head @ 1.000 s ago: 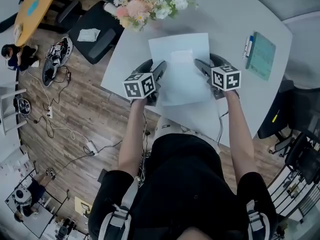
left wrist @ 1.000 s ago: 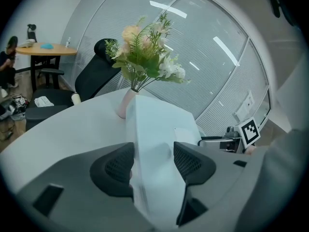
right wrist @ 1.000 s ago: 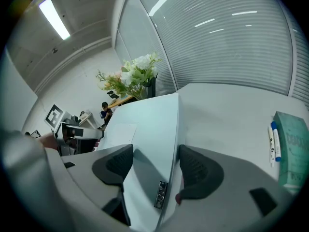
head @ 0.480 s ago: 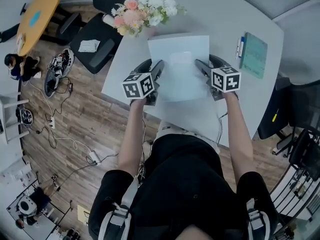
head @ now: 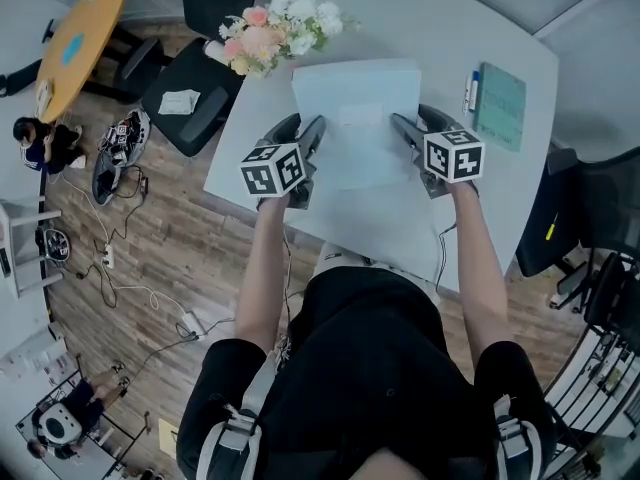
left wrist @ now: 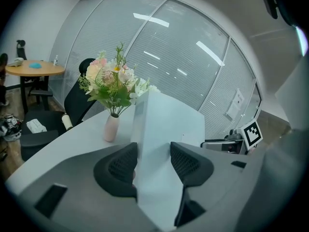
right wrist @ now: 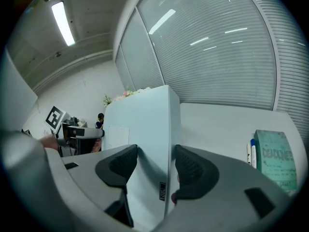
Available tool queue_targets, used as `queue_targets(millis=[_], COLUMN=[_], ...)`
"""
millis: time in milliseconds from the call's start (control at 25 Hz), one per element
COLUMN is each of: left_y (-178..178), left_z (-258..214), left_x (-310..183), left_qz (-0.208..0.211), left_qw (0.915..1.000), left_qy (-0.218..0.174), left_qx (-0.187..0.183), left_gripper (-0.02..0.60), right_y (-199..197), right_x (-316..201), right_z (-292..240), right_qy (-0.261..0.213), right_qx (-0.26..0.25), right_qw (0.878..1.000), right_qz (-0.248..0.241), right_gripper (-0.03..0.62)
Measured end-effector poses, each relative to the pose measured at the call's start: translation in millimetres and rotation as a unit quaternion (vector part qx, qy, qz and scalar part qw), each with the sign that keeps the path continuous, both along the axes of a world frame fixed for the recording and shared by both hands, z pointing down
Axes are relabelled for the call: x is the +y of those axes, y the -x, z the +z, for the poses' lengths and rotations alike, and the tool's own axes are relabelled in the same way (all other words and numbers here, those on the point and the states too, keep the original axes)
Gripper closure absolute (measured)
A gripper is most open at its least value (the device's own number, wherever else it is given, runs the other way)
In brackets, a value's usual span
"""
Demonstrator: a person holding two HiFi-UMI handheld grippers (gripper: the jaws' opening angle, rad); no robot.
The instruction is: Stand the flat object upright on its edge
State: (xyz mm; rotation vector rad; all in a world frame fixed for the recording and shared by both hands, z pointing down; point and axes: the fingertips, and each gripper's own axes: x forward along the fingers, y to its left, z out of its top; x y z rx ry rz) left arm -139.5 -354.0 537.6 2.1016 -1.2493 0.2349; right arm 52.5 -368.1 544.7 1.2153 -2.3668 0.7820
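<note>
Clamping flat box | edges between just-closing jaws | left gripper, right gripper

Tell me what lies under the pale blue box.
Only the white table shows around the box. The box covers the patch directly beneath it, so anything lying there is hidden, as is whether its lower edge touches the table.
</note>
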Motion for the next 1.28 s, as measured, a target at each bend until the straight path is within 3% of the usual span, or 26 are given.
queue_targets(millis=[640,1280], left_y=[-4.9,-0.3], left_z=[-37.3,-44.9], left_x=[-5.7,-9.9], left_qz=[0.024,0.045], left_qw=[0.9986,0.9962], left_qy=[-0.043,-0.065], left_qx=[-0.016,-0.038], left_gripper=[0.353,0.353], right_y=[-8.7,-6.4], right_x=[-2.0,-4.5], right_z=[-35.1,-38.5], right_qy=[-0.047,-0.073], right_qx=[0.015,0.04], right_qw=[0.999,0.996], right_qz=[-0.007,-0.022], right_gripper=[0.358,0.373])
